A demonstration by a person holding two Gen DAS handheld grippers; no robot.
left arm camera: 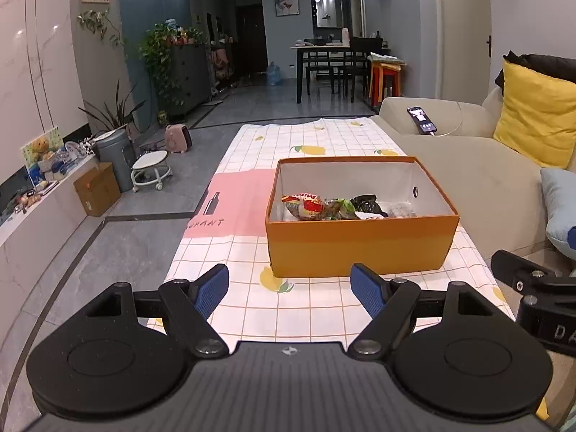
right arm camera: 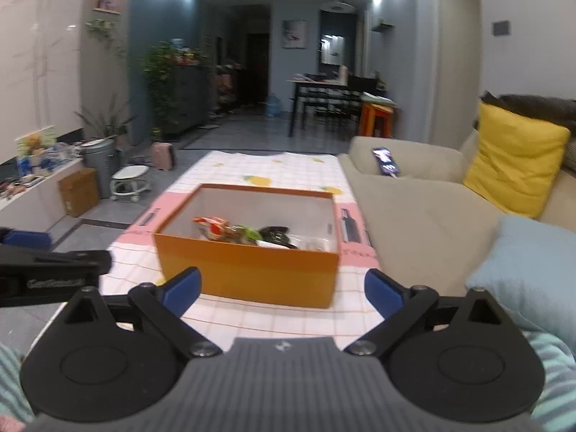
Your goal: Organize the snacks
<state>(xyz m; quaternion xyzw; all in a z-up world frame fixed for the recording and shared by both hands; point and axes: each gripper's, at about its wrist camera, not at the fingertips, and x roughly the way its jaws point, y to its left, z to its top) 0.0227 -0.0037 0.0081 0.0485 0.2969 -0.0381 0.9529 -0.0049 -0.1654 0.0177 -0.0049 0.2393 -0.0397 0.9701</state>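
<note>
An orange cardboard box stands on a checked tablecloth with lemon prints. Inside it lie several snack packets: a red and yellow one, a green one and a dark one. The box also shows in the right wrist view with the same packets. My left gripper is open and empty, just short of the box's near wall. My right gripper is open and empty, also in front of the box. Each gripper shows at the edge of the other's view.
A beige sofa runs along the table's right side, with a yellow cushion, a pale blue cushion and a phone. Left of the table are a small white stool, a grey bin and a brown carton.
</note>
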